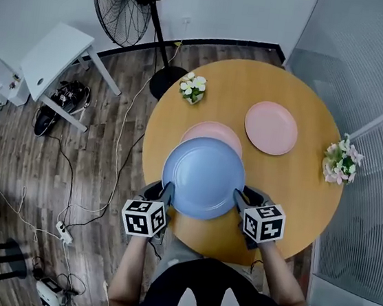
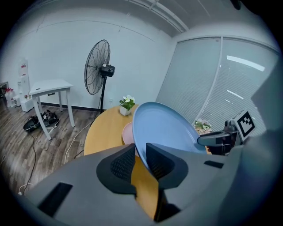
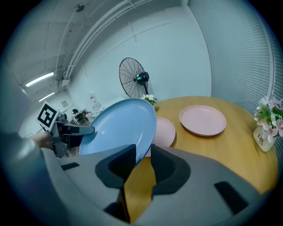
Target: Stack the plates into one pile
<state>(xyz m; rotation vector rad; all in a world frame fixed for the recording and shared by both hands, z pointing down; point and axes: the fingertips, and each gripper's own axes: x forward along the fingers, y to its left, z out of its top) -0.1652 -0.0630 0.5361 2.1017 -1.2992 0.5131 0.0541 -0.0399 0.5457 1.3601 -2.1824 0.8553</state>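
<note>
I hold a large blue plate [image 1: 204, 177] in the air over the near part of the round wooden table [image 1: 298, 189]. My left gripper [image 1: 166, 193] is shut on its left rim and my right gripper [image 1: 239, 198] is shut on its right rim. The left gripper view shows the rim of the blue plate [image 2: 166, 128] running between the pads of the left gripper [image 2: 140, 154]. In the right gripper view the blue plate [image 3: 119, 126] sits tilted in the right gripper [image 3: 143, 154]. A pink plate [image 1: 215, 131] lies partly hidden under the blue one. A second pink plate [image 1: 271, 127] lies further right.
A small pot of white flowers [image 1: 193, 87] stands at the table's far edge and another flower pot [image 1: 340, 162] at its right edge. A standing fan [image 1: 127, 2], a white side table [image 1: 51, 55] and cables [image 1: 69, 189] are on the floor to the left. A blind-covered partition [image 1: 376, 171] is at the right.
</note>
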